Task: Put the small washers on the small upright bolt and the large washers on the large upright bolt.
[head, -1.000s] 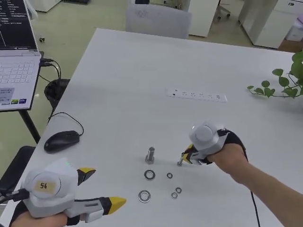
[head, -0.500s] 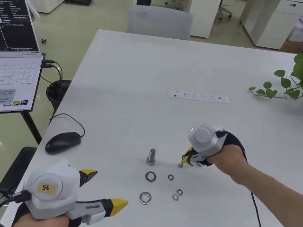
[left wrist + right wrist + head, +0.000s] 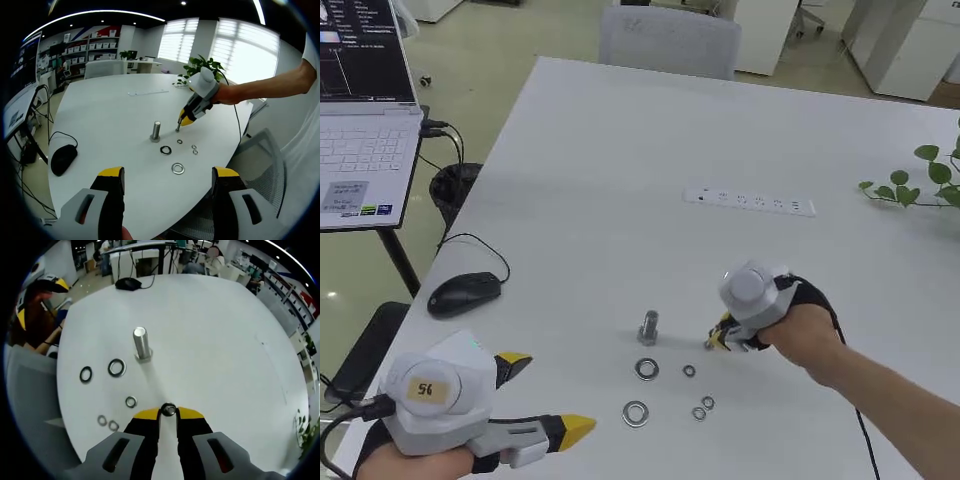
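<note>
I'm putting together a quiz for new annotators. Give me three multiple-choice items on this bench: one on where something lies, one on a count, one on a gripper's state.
1. In the head view, where do the loose washers lie?
A. On the person's side of the large bolt
B. On the far side of it
C. Threaded onto it

2. How many washers lie loose?
A. Three
B. Five
C. Seven

3. The right gripper is:
A. open, holding nothing
B. shut on the small bolt
C. shut on a washer

Answers:
1 A, since every washer sits nearer the person than the bolt.
2 B, since there are two large ones and three small ones.
3 B, since the right gripper view shows its jaws closed around the bolt's head.
</note>
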Demonstrator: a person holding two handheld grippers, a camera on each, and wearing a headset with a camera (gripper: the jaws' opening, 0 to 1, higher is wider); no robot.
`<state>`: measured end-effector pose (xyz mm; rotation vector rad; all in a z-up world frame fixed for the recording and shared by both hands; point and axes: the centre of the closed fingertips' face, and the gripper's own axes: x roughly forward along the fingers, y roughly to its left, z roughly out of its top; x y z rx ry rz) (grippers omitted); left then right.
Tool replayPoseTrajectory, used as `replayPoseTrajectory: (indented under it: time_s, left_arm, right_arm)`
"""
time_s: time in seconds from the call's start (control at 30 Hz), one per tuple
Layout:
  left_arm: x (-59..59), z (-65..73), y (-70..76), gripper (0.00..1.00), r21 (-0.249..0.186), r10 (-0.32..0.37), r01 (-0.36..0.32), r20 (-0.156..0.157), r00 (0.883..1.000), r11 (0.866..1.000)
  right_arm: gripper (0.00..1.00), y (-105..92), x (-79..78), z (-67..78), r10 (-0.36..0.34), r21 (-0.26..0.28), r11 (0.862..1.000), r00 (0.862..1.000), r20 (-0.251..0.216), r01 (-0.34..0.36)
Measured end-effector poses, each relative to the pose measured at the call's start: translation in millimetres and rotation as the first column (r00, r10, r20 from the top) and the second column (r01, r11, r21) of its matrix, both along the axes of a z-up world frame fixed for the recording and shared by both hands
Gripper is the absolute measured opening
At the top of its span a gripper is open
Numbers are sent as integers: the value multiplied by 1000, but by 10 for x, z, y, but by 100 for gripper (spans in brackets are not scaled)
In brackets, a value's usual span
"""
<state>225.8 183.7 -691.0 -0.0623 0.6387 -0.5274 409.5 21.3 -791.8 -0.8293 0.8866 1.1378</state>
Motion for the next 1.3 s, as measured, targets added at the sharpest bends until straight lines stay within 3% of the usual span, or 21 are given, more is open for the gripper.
replayPoseTrajectory:
  time_s: [0.53,0.8,0.97,1.3]
  left_arm:
    - [10,-2,15,71,4,1,-1,-4,1000,1000]
    - [13,-6,6,71,5,2,-2,-7,1000,1000]
    - [22,-2,-23,71,4,-3,3,-5,1000,1000]
    - [37,4,-84,71,-1,-20,20,-1,1000,1000]
  right_arm:
    - [13,0,6,-240,10,-46,999,999,-31,-12]
    - [14,-36,9,-290,-1,-51,999,999,-38,-1]
    - [16,-82,3,-268,-15,-31,999,999,-47,14]
    - [22,-148,17,-91,-40,37,998,998,-48,41]
